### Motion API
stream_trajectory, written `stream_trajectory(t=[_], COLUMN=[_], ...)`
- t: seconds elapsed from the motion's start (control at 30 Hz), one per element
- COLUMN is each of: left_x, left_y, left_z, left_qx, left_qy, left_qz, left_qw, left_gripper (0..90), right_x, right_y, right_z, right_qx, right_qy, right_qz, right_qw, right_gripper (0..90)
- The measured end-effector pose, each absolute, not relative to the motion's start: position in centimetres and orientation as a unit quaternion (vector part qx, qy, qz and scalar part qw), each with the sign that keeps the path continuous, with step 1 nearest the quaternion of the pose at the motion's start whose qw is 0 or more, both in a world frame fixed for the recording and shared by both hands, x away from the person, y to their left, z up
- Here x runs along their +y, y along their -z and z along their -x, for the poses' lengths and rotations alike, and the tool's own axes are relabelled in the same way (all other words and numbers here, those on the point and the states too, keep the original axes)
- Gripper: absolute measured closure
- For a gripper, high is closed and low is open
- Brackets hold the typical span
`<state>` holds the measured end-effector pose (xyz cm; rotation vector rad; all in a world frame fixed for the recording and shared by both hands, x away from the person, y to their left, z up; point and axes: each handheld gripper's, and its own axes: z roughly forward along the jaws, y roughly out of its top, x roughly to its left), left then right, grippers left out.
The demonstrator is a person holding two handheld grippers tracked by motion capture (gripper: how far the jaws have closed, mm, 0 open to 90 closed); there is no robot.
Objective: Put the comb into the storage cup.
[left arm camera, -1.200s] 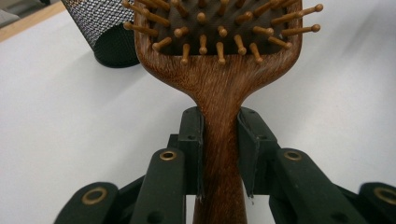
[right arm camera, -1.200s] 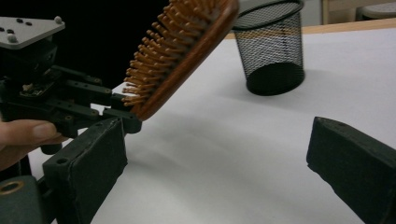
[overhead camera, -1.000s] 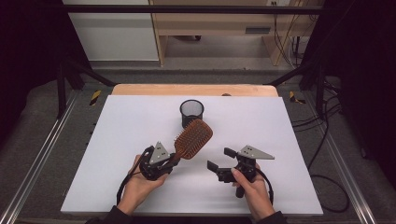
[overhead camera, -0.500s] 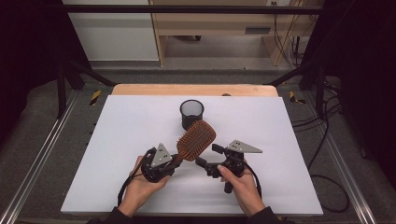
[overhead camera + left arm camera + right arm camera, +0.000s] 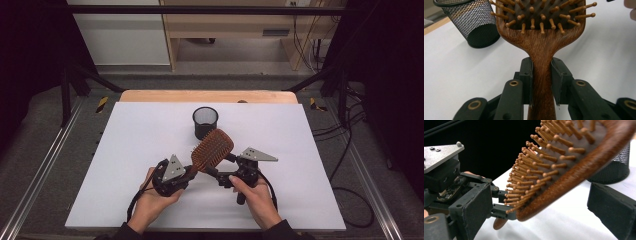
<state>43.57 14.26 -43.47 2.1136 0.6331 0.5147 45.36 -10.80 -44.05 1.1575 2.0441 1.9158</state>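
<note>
The left gripper (image 5: 192, 172) is clamping the handle of the wooden paddle hairbrush (image 5: 212, 149), holding it raised above the white table (image 5: 125, 150) just in front of the black mesh cup (image 5: 205, 121). The right gripper (image 5: 220, 170) is standing with its jaws wide apart around the brush head, just closing slightly, its pads (image 5: 610, 206) not pressing it.

Hairbrush (image 5: 541, 32) head cut off at top edge; mesh cup (image 5: 469, 22) rim cropped
</note>
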Motion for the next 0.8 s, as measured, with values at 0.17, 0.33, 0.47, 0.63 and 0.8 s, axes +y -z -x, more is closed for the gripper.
stream_trajectory(t=[0.17,0.33,0.47,0.63,0.8], left_x=[14.1,14.0,14.0,14.2,14.2], left_y=[43.3,43.2,43.1,43.0,42.9], left_z=[-43.4,-43.2,-43.1,-43.1,-43.0], left_qx=[0.251,0.248,0.247,0.246,0.246], left_qy=[-0.21,-0.212,-0.215,-0.218,-0.221], left_qz=[-0.841,-0.838,-0.836,-0.834,-0.832], left_qw=[0.431,0.437,0.439,0.443,0.446], left_gripper=[72.8,72.8,72.8,72.8,72.8], right_x=[-10.3,-9.8,-9.4,-9.3,-9.3], right_y=[43.9,43.6,43.4,43.1,42.9], right_z=[-45.6,-45.7,-45.8,-46.0,-46.3], right_qx=[0.669,0.667,0.665,0.659,0.655], right_qy=[-0.637,-0.642,-0.643,-0.647,-0.648], right_qz=[-0.38,-0.377,-0.378,-0.381,-0.387], right_qw=[0.05,0.045,0.044,0.041,0.04], right_gripper=[8.2,10.2,11.4,13.6,15.6])
